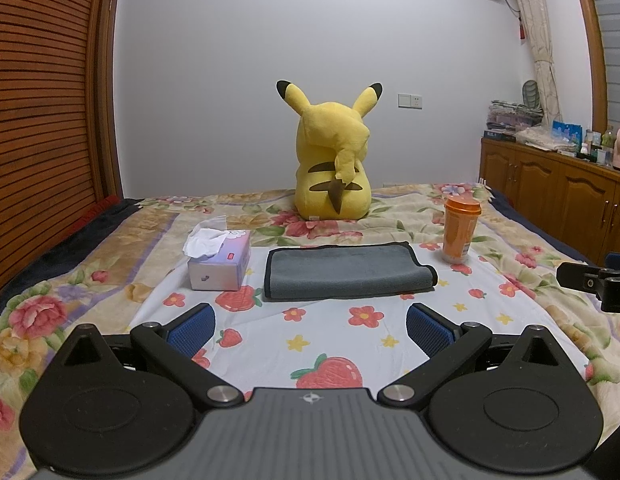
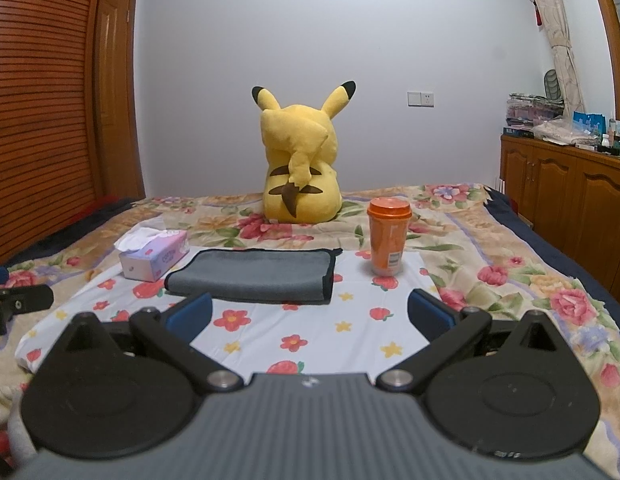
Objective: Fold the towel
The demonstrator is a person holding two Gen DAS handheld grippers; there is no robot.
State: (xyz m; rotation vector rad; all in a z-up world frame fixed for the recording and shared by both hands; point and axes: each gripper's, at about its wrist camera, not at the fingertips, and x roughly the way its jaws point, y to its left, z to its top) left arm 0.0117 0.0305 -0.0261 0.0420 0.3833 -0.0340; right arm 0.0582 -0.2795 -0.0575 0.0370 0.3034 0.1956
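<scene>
Both grippers, left [image 1: 310, 330] & right [image 2: 309, 318], hover level w/ jaws spread, short of folded gray towel [image 1: 344, 270]; right view alone shows door [image 2: 116, 92].

Small items on the wooden cabinet [image 1: 550, 184] are too tiny to identify.

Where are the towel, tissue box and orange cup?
towel [image 1: 342, 270], left wrist view, middle of its grey top face
tissue box [image 1: 220, 266], left wrist view, near side of the box
orange cup [image 2: 387, 246], right wrist view, side wall below the lid
</scene>
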